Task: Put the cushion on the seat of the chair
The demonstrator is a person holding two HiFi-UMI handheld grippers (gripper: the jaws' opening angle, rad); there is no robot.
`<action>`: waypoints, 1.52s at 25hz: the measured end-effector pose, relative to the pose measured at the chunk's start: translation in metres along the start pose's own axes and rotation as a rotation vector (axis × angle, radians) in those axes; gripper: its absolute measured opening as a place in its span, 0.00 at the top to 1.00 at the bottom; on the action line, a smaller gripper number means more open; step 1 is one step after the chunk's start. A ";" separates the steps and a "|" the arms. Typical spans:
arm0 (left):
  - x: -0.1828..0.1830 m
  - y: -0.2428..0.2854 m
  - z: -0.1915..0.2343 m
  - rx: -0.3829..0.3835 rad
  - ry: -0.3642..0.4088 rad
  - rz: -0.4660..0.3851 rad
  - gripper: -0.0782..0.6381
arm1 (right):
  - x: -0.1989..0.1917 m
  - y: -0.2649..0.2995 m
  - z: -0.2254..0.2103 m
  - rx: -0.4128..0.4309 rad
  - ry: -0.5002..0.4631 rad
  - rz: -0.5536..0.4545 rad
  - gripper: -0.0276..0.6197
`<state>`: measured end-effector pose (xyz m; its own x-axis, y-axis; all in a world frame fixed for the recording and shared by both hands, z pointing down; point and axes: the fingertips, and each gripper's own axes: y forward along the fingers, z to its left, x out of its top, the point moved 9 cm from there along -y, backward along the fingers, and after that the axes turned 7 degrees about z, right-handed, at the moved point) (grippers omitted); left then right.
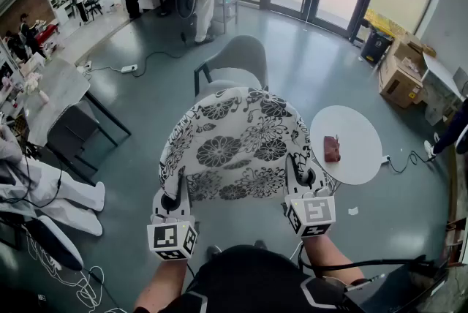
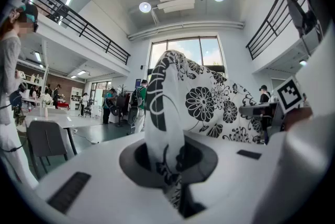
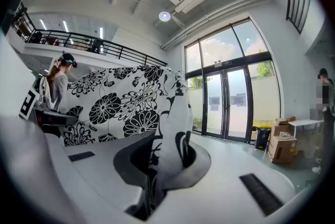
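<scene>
A white cushion with black flower print hangs spread between both grippers, held up in the air. My left gripper is shut on the cushion's near left edge; in the left gripper view the cloth is pinched between the jaws. My right gripper is shut on the near right edge, where the cushion runs into the jaws. The grey chair stands just beyond the cushion; only part of its seat shows, the cushion hiding the rest.
A small round white table with a dark red object stands right of the chair. A grey table and dark chair are at left. Cardboard boxes sit at the far right; people stand at the back; cables lie on the floor.
</scene>
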<state>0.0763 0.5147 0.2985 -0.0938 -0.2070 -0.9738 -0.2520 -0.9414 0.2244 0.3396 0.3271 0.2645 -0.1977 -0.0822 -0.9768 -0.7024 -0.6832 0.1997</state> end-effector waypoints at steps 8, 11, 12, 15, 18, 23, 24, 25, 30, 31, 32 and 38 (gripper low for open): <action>0.000 -0.001 -0.001 0.000 -0.007 0.003 0.85 | 0.000 -0.002 -0.001 -0.006 0.004 -0.001 0.92; 0.000 -0.002 -0.002 -0.002 -0.006 0.004 0.85 | 0.001 -0.003 -0.001 -0.008 0.006 -0.004 0.92; 0.001 -0.002 -0.003 -0.004 -0.006 0.005 0.85 | 0.002 -0.004 -0.001 -0.007 0.010 -0.007 0.92; 0.002 -0.004 -0.004 -0.006 -0.008 0.005 0.85 | 0.003 -0.007 -0.003 -0.001 0.038 -0.019 0.92; 0.006 -0.007 -0.006 -0.004 -0.008 0.006 0.85 | 0.006 -0.008 -0.004 0.005 0.043 -0.028 0.92; 0.009 -0.012 -0.008 0.007 -0.010 0.006 0.85 | 0.008 -0.007 -0.004 0.016 0.047 -0.022 0.92; 0.009 -0.013 -0.010 0.009 -0.008 0.006 0.85 | 0.008 -0.008 -0.005 0.019 0.046 -0.023 0.92; 0.009 -0.016 -0.013 0.010 -0.006 0.005 0.85 | 0.007 -0.010 -0.006 0.021 0.046 -0.024 0.92; 0.003 -0.029 -0.025 0.023 -0.005 0.000 0.85 | 0.002 -0.022 -0.010 0.046 0.051 -0.033 0.92; 0.006 -0.030 -0.023 0.025 -0.006 -0.001 0.85 | 0.006 -0.022 -0.008 0.046 0.045 -0.036 0.92; 0.009 -0.031 -0.021 0.025 -0.007 -0.002 0.85 | 0.010 -0.021 -0.005 0.046 0.039 -0.038 0.92; 0.003 -0.016 -0.013 0.007 -0.001 -0.015 0.85 | 0.006 -0.006 -0.002 0.039 0.019 -0.047 0.92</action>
<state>0.0929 0.5261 0.2915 -0.0913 -0.1922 -0.9771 -0.2603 -0.9425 0.2098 0.3445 0.3294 0.2576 -0.1508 -0.0646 -0.9864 -0.7366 -0.6581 0.1557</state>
